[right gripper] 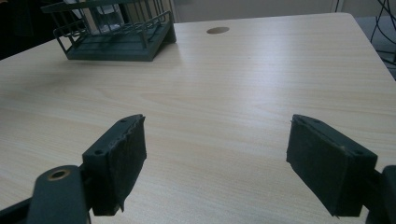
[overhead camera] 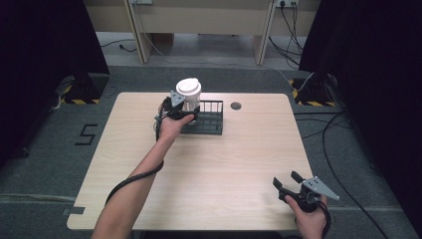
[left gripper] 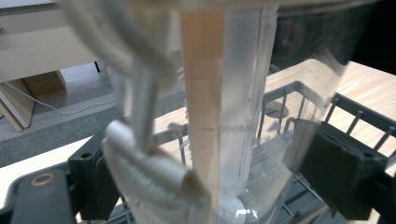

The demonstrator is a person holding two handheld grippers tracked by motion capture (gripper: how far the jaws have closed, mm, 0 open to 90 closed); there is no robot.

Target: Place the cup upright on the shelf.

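Clear white-lidded jug clamped by left gripper over rack; right gripper wide.

- I see the wire rack on the table, toward its far edge, a little left of the middle.
- The lidded cup is at the rack's left end, and my left gripper is around it from the near-left side.
- A round hole in the table lies just right of the rack, near the far edge.
- My right gripper is at the near right corner, well apart from the rack, with bare table between its jaws.
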